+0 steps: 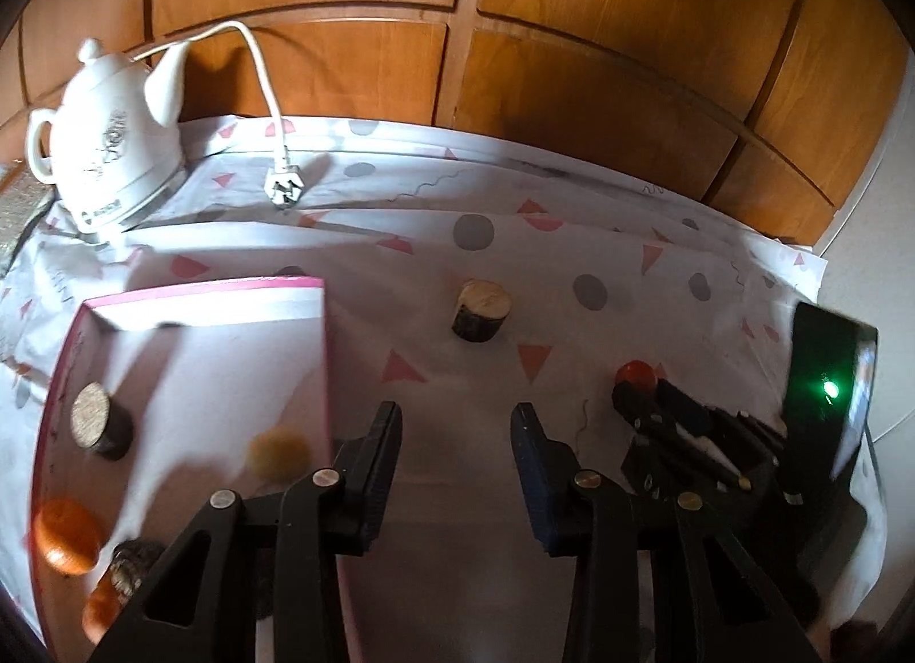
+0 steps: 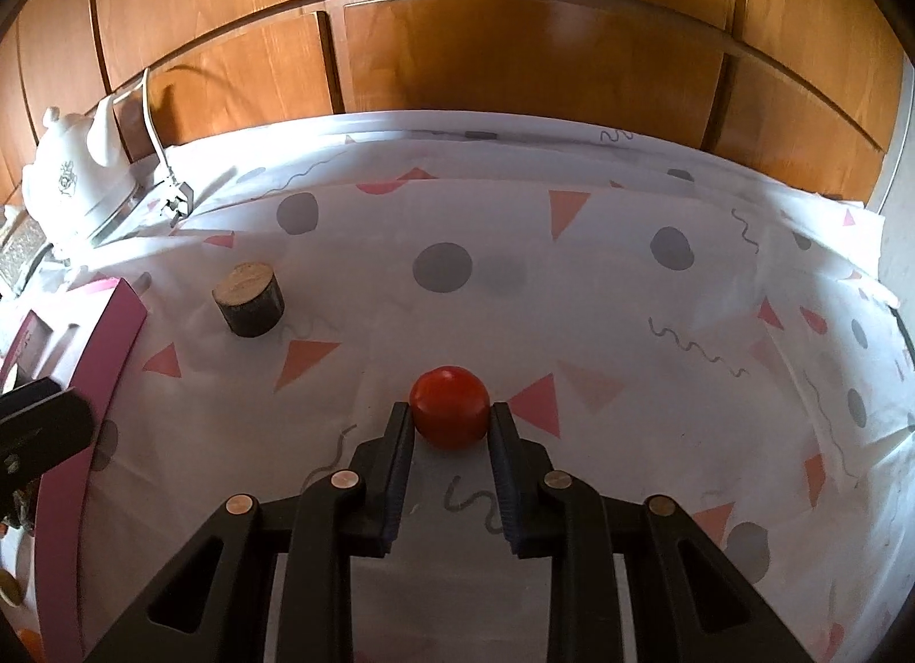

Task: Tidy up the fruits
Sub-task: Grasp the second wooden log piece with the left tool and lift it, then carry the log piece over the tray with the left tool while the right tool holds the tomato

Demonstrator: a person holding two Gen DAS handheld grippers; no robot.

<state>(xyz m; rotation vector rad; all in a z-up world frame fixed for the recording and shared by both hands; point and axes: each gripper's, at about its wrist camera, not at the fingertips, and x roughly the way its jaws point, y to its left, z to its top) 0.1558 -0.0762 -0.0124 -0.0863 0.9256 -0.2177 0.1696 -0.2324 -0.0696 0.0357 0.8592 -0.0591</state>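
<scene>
A red tomato (image 2: 450, 405) sits between the fingertips of my right gripper (image 2: 450, 416), whose jaws are closed onto its sides, on the patterned tablecloth. It also shows in the left wrist view (image 1: 635, 374), with the right gripper (image 1: 640, 397) behind it. My left gripper (image 1: 456, 418) is open and empty, just right of a pink-rimmed box (image 1: 329, 377). Inside the box lie an orange fruit (image 1: 66, 534), a blurred yellow fruit (image 1: 279, 452), another orange piece (image 1: 100, 603) and a wood disc (image 1: 100, 428).
A wood disc (image 1: 481, 309) stands on the cloth mid-table, also in the right wrist view (image 2: 250, 298). A white kettle (image 1: 111, 139) and its plug (image 1: 284, 188) are at the back left. Wooden cabinet doors (image 1: 572, 34) rise behind the table.
</scene>
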